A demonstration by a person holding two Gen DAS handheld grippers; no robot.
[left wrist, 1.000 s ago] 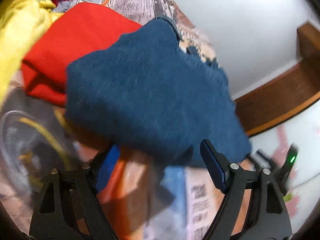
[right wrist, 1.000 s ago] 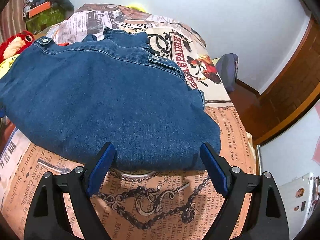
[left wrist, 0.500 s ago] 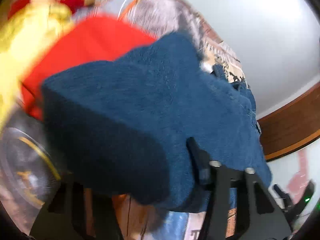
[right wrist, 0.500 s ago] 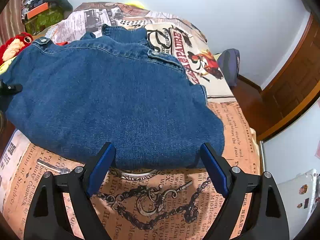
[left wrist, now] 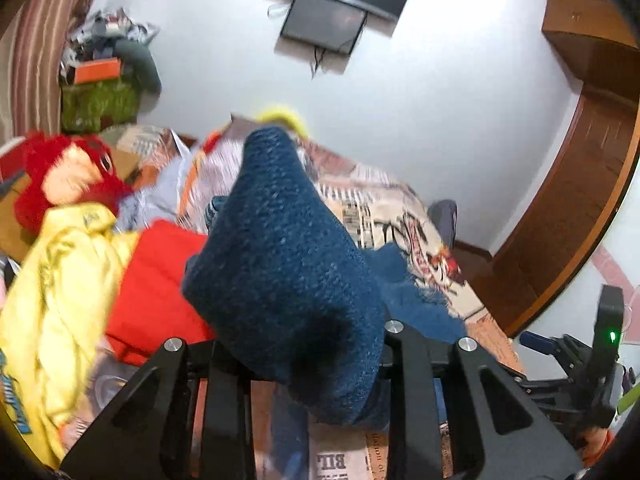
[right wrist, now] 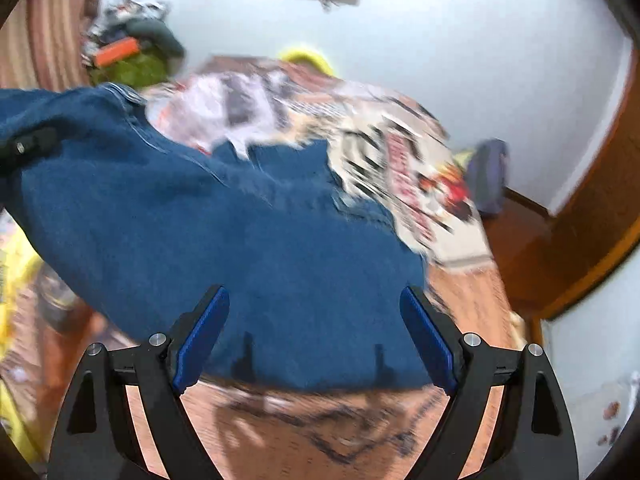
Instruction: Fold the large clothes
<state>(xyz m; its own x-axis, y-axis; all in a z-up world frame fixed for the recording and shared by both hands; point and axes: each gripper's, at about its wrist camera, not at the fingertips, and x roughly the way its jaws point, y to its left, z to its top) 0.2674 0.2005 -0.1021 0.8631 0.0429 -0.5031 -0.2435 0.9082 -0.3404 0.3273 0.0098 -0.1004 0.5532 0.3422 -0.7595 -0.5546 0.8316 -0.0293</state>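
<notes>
Blue denim garment [right wrist: 248,248] — heavy weave, stitched seams visible along its upper edge — spread over the bed [right wrist: 400,432], whose cover is printed with newspaper text and cartoon graphics. In the left wrist view a bunched fold of the denim [left wrist: 288,264] rises up in a peak and is clamped in the left gripper [left wrist: 320,364]; jaws drawn in tight on the cloth, pads hidden by the fabric. The weave shows coarse and dark blue at close range, with the fold hanging over the gripper's frame. The right gripper [right wrist: 316,336] has its jaws wide apart, blue pads [right wrist: 200,340] bare, sitting at the near hem of the garment; whether the pads touch the cloth cannot be told, the frame is motion-blurred. The left gripper's black frame shows at the far left of the right view, buried in denim. Beside the garment lie a red folded cloth [left wrist: 160,276] and a yellow garment [left wrist: 60,304], with a red plush toy [left wrist: 60,176] behind — all on the left side of the bed. A dark screen [left wrist: 340,4] is mounted on the white wall.
</notes>
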